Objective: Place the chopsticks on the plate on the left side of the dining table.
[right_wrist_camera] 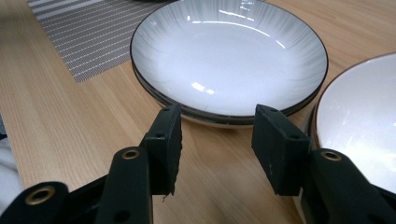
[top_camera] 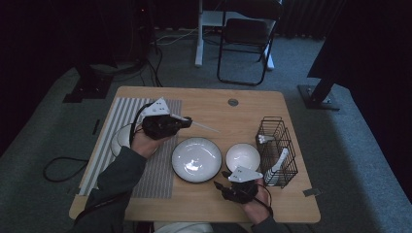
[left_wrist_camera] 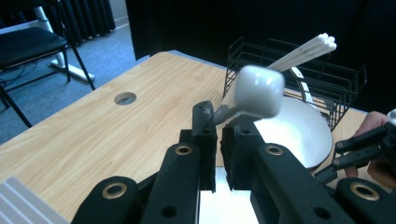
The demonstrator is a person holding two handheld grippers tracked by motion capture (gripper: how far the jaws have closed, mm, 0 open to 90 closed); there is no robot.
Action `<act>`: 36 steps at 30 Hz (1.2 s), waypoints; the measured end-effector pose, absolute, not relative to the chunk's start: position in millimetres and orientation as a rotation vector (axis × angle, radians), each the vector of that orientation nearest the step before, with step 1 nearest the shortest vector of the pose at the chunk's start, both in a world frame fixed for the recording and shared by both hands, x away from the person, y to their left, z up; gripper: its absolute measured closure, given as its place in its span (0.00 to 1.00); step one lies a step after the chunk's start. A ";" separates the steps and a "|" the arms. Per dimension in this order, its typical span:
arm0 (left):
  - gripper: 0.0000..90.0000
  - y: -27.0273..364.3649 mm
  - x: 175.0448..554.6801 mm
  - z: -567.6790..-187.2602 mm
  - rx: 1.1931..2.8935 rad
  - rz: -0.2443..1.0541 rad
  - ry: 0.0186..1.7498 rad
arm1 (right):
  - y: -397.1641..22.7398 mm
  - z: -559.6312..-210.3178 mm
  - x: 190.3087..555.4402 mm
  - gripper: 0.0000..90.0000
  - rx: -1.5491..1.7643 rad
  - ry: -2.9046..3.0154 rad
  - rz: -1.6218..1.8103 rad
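Left gripper (left_wrist_camera: 219, 128) jaws clamped on white ceramic spoon (left_wrist_camera: 257, 91); spoon's long axis runs straight out past jaws toward black wire basket (left_wrist_camera: 327, 74). Right gripper (right_wrist_camera: 217, 135) jaws half open, empty, large white shallow plate (right_wrist_camera: 229, 56) just ahead on tabletop.

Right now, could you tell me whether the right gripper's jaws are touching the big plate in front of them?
Apart. The right gripper view shows the right gripper with jaws open and bare wood between its pads and the big plate.
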State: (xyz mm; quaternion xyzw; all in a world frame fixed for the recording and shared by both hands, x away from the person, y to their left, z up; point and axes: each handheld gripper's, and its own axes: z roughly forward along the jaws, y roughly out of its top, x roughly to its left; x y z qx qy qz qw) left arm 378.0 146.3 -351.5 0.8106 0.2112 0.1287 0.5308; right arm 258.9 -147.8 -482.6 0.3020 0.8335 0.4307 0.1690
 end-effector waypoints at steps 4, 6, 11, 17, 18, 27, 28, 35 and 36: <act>0.94 153.4 374.7 -353.7 1.940 0.311 0.509 | -144.3 -478.0 261.3 0.58 0.830 2.375 1.218; 0.94 156.6 372.8 -354.9 1.939 0.312 0.515 | -141.8 -474.6 262.9 0.58 0.810 2.379 1.212; 0.94 164.2 369.2 -357.9 1.933 0.315 0.525 | -136.1 -465.8 268.1 0.59 0.763 2.380 1.209; 0.94 171.1 364.9 -361.4 1.933 0.312 0.532 | -130.6 -454.3 277.9 0.59 0.739 2.371 1.231; 0.94 172.6 363.9 -362.2 1.931 0.311 0.533 | -130.0 -452.6 279.7 0.59 0.746 2.370 1.239; 0.94 184.9 355.9 -368.0 1.929 0.310 0.552 | -123.4 -433.6 297.2 0.60 0.722 2.346 1.252; 0.94 186.1 355.2 -368.7 1.930 0.310 0.551 | -122.9 -431.8 298.4 0.60 0.717 2.344 1.253; 0.94 192.2 347.7 -371.6 1.926 0.299 0.555 | -113.5 -416.4 310.8 0.65 0.665 2.342 1.234; 0.94 193.0 345.6 -371.1 1.924 0.295 0.550 | -112.0 -415.1 312.5 0.66 0.656 2.345 1.230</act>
